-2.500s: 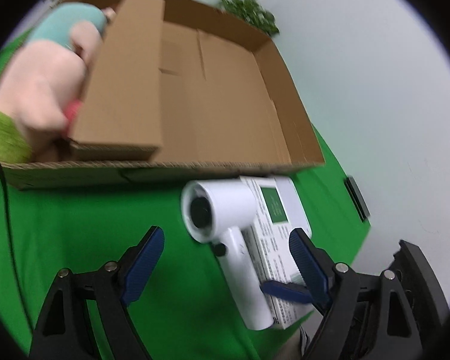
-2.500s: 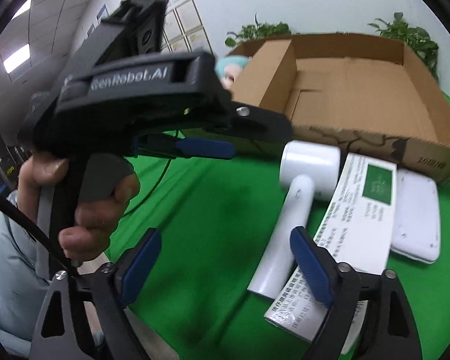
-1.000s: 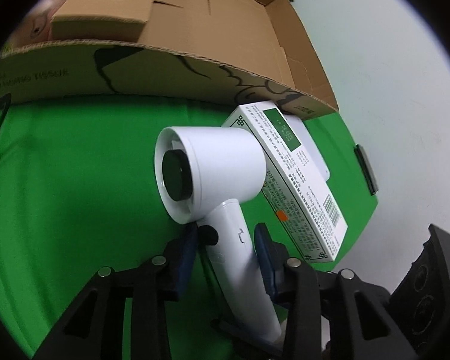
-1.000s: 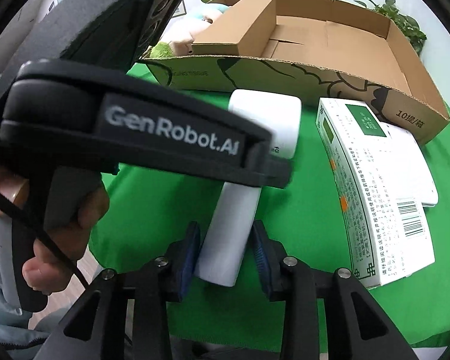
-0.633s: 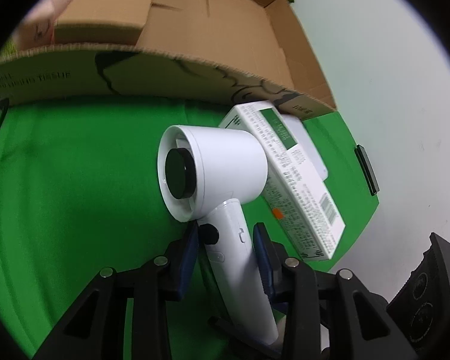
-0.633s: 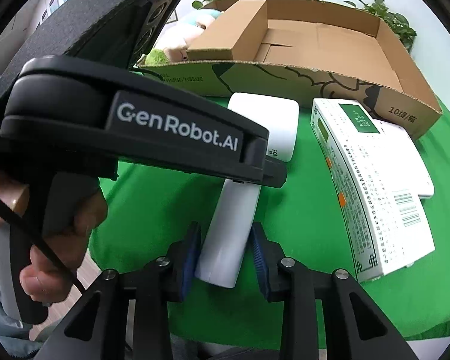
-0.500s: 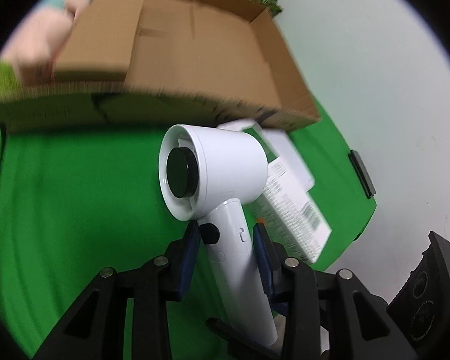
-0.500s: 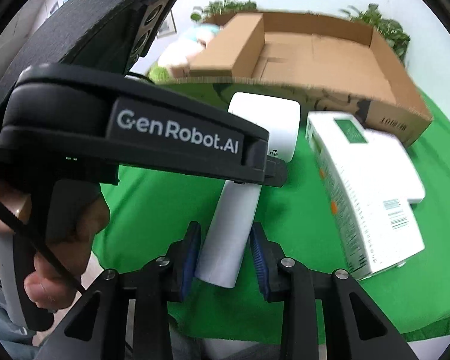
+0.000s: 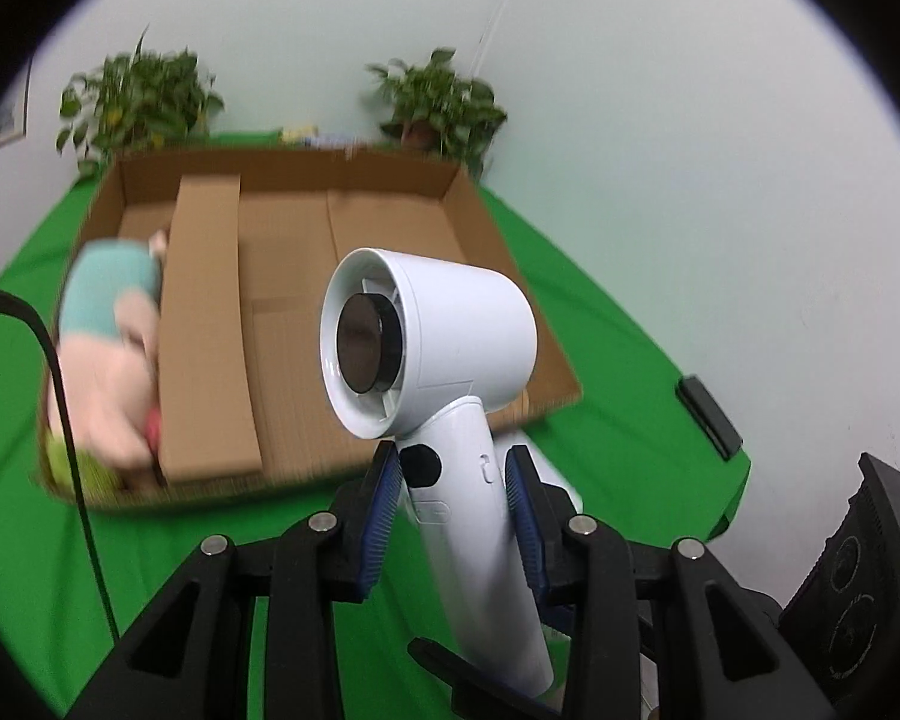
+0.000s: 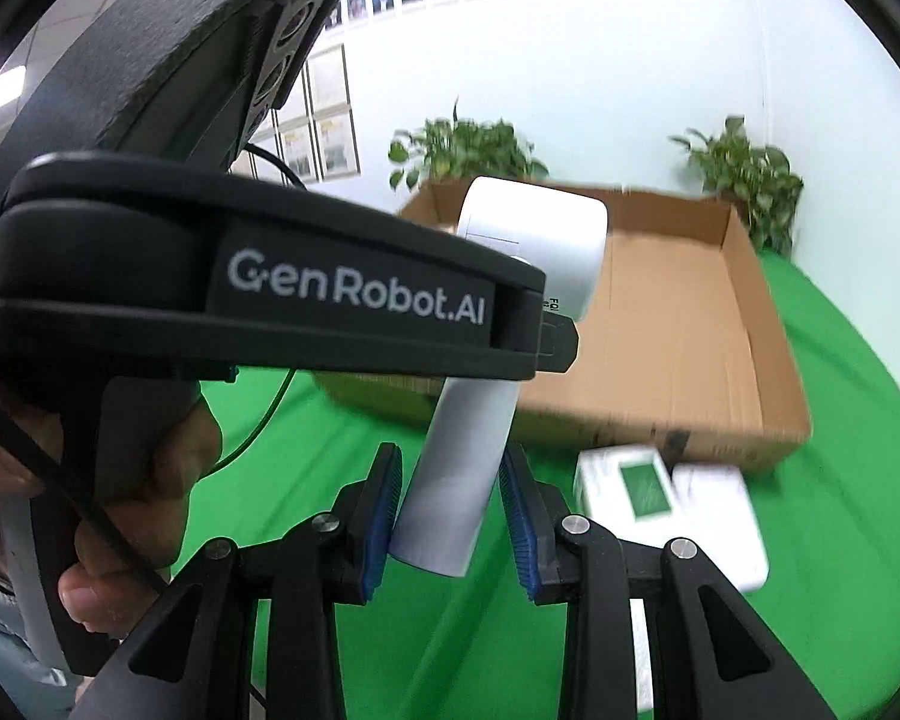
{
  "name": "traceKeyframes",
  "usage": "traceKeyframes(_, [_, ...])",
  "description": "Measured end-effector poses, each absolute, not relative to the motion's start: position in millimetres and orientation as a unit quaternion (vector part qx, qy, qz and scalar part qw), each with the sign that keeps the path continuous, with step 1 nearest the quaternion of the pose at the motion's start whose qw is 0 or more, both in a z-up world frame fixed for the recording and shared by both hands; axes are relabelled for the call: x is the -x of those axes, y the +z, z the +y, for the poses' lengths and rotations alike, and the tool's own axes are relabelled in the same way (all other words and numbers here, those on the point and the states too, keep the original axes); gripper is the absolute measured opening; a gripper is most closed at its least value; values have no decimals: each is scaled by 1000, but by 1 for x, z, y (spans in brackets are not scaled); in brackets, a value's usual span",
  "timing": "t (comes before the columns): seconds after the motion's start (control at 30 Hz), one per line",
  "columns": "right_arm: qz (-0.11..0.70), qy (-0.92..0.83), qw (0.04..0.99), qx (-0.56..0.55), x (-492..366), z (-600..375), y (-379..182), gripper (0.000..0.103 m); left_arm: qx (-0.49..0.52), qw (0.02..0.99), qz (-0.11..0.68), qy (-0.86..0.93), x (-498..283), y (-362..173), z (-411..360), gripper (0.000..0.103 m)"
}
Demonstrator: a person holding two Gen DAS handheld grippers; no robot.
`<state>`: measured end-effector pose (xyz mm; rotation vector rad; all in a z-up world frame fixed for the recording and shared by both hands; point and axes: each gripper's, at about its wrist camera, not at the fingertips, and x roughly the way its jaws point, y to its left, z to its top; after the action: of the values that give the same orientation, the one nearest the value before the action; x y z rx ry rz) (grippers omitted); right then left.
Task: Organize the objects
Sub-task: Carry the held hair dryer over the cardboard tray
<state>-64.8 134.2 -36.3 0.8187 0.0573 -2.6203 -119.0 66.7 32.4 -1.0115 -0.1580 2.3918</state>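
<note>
Left wrist view: left tool [image 9: 453,507] clamps the white hair dryer [image 9: 435,348] by its handle; right tool [image 10: 450,516] pinches the handle's lower end. Dryer hangs above the green counter [image 9: 618,396], before the cardboard box [image 9: 390,228] holding a plush toy [image 9: 105,348].
</note>
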Motion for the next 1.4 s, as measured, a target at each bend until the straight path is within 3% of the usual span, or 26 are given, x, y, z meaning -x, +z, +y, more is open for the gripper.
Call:
traceKeyframes(0.27, [28, -946, 202, -253, 120, 132, 15, 31, 342, 272, -48, 898, 163, 87, 50, 35])
traceKeyframes(0.57, [5, -936, 215, -279, 166, 122, 48, 31, 373, 260, -49, 889, 234, 76, 52, 35])
traceKeyframes(0.83, [-21, -914, 235, -331, 263, 128, -2, 32, 428, 226, -22, 875, 273, 28, 62, 35])
traceKeyframes(1.13, [-62, -881, 256, -392, 298, 128, -72, 31, 496, 185, -2, 848, 302, -34, 75, 35])
traceKeyframes(1.4, [-79, -872, 256, -410, 317, 129, -93, 29, 509, 165, 16, 844, 309, -47, 82, 36])
